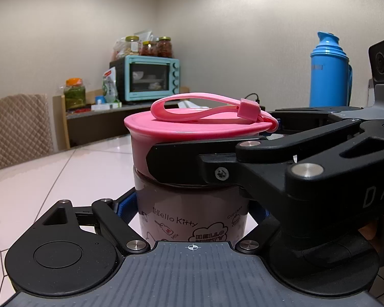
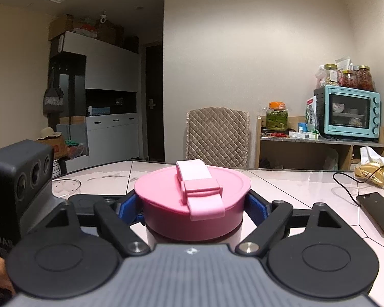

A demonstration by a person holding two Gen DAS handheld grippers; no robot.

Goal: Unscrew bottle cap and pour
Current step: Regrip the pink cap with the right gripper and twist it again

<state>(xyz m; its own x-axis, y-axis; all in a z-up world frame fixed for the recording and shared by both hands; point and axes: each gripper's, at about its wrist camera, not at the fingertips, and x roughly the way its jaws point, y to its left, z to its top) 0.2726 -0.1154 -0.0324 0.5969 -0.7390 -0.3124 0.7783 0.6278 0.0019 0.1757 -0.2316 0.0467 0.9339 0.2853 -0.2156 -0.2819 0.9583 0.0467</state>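
Observation:
A pink bottle stands upright on the white table [image 2: 307,186]. Its translucent body [image 1: 192,204] bears a Hello Kitty print. My left gripper [image 1: 192,209] is shut on that body, a blue pad pressing each side. The wide pink cap [image 1: 192,128] with its looped strap sits on top. My right gripper [image 1: 210,135] reaches in from the right and clamps the cap. In the right wrist view the cap [image 2: 166,194] fills the space between the right gripper's [image 2: 193,204] blue pads, which touch both sides. The left gripper's camera housing [image 2: 18,179] shows at the left.
A blue thermos [image 1: 330,74] stands at the back right. A glass bowl [image 2: 65,186] sits on the table left of the bottle. A phone [image 2: 376,211] with a cable lies at the right. A padded chair [image 2: 217,138] and a teal oven [image 2: 348,112] stand beyond the table.

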